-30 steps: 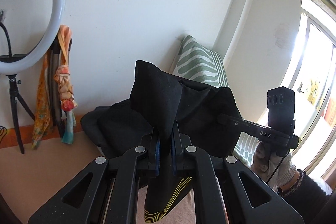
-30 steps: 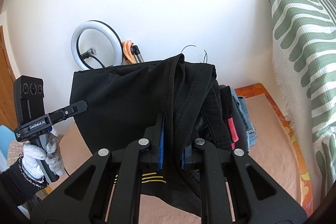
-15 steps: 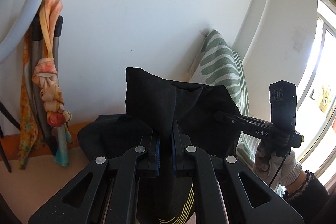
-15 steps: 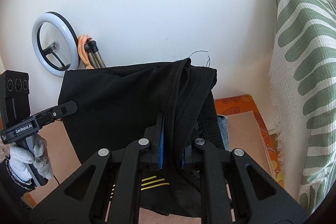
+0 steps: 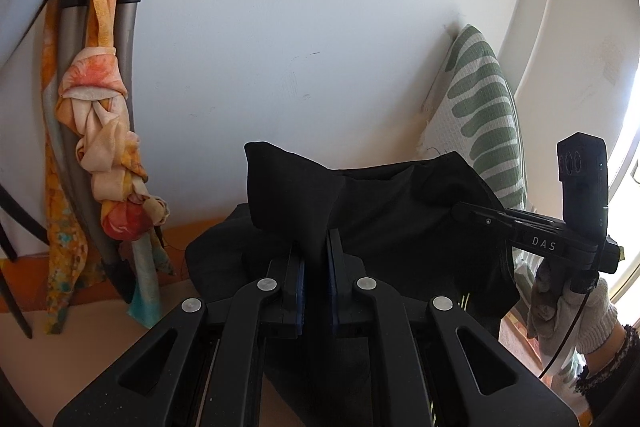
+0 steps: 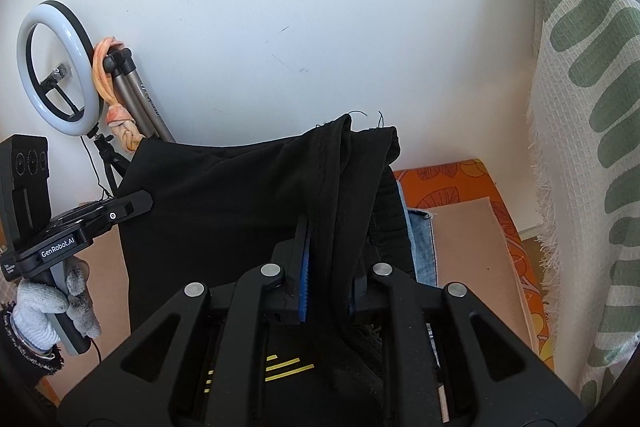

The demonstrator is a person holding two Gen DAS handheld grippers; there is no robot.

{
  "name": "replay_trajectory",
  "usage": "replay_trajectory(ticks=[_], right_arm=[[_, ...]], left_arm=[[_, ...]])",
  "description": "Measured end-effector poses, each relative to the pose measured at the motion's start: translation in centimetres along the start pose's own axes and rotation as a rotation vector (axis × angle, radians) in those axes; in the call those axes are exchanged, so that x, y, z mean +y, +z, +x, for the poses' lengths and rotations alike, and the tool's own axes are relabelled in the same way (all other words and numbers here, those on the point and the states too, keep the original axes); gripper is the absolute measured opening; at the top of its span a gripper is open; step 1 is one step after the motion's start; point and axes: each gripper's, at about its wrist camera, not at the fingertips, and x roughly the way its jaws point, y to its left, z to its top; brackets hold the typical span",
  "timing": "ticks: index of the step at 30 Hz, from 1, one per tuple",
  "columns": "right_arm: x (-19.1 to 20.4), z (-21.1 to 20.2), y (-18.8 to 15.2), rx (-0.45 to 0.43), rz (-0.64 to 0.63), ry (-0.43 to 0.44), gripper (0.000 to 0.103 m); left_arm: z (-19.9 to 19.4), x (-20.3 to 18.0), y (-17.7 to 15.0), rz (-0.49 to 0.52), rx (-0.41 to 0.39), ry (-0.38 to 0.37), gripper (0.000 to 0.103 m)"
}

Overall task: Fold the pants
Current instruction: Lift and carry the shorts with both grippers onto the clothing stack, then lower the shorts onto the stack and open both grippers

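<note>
We hold the black pants [image 6: 224,195] up off the surface, stretched as a dark sheet between our two claws in front of the white wall [image 6: 280,7]. Our left claw [image 5: 316,267] is clenched on one corner of the cloth, which sticks up above its blue pads in a blunt peak, while the rest drapes away toward our right claw [image 5: 460,207], seen there at the far end of the top edge with its tips buried in the fabric. From the right wrist view, our right claw [image 6: 326,267] is clamped on a thick bunched seam of the pants, loose threads standing up at the top corner, and thin yellow stripes [image 6: 286,367] show on the fabric hanging below the claw. Our left claw [image 6: 136,205] appears there at the opposite upper corner, gripped by a gloved hand [image 6: 52,307]. Behind the hanging cloth, a piece of blue denim [image 6: 422,247] lies on a tan surface with an orange leaf-patterned border [image 6: 448,183]. A green-and-white striped cushion [image 6: 592,107] leans against the wall at one side; at the other stand a ring light [image 6: 56,67], a tripod [image 6: 144,99] and a knotted orange scarf [image 5: 104,131].
</note>
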Motion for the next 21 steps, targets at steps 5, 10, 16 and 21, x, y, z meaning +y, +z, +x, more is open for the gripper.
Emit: replay_trajectory(ticks=[5, 10, 16, 21], right_arm=[[-0.8, -0.1, 0.0, -0.006, 0.045, -0.069, 0.037], [-0.6, -1.3, -0.2, -0.030, 0.056, -0.081, 0.056], [-0.1, -3.1, -0.5, -0.047, 0.065, -0.104, 0.066], [1.5, -5.3, -1.2, -0.059, 0.054, -0.111, 0.072]], left_arm=[[0.1, 0.0, 0.3, 0.005, 0.012, 0.037, 0.033], [-1.0, 0.3, 0.5, 0.009, 0.001, 0.055, 0.055], [-3.5, 0.5, 0.1, 0.003, 0.003, 0.036, 0.055], [-6.6, 0.6, -0.3, -0.019, -0.010, 0.003, 0.064]])
